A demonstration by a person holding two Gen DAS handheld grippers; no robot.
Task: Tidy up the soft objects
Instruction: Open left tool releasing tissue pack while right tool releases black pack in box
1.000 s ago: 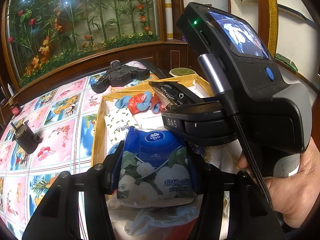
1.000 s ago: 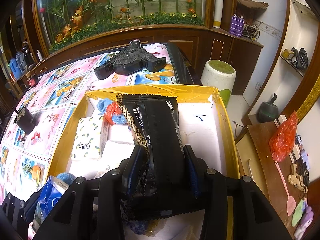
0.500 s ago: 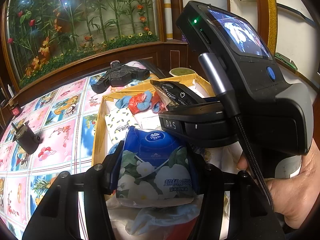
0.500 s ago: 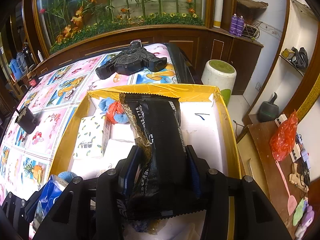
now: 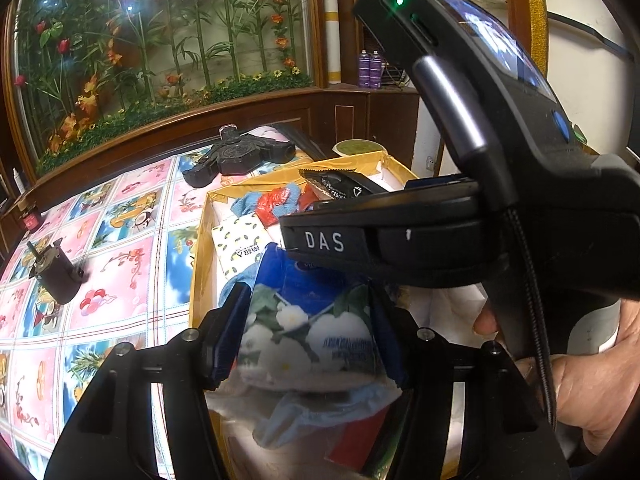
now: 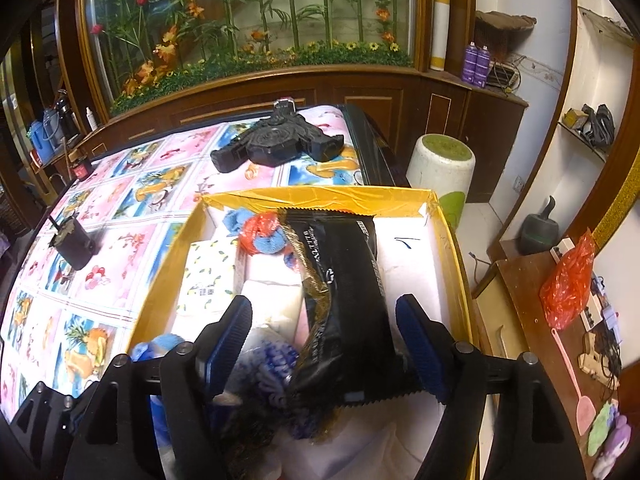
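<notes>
**Two packs over the yellow box**

A table [image 6: 120,240] under a bright picture-tile cloth carries a yellow box [image 6: 320,194] with a white inside. Behind it runs a glass case of fake flowers [image 6: 248,12] in dark wood. A white stool [image 6: 440,164] with a green top stands past the box's far right corner. On the cloth beyond the box lies a flat black device [image 6: 280,142]; a small black holder [image 6: 74,242] sits to the left of the box, well apart from it.

From the left wrist, the right gripper's black body marked DAS [image 5: 480,208] and the hand [image 5: 580,380] holding it block most of the box's right side.

In the box a black foil pack [image 6: 344,292] with gold trim lies lengthwise between the right gripper [image 6: 324,320] fingers. Its jaws have just been opening and now stand wide, pads clear of the pack on both sides. Left of it lie a white lemon-print tissue pack [image 6: 208,276], plain white packs and a red and blue cloth [image 6: 264,234].

The left gripper [image 5: 310,328] has opened a little, yet its pads press a blue tissue pack [image 5: 316,320] with white flowers, held over the box's near end, blurred
</notes>
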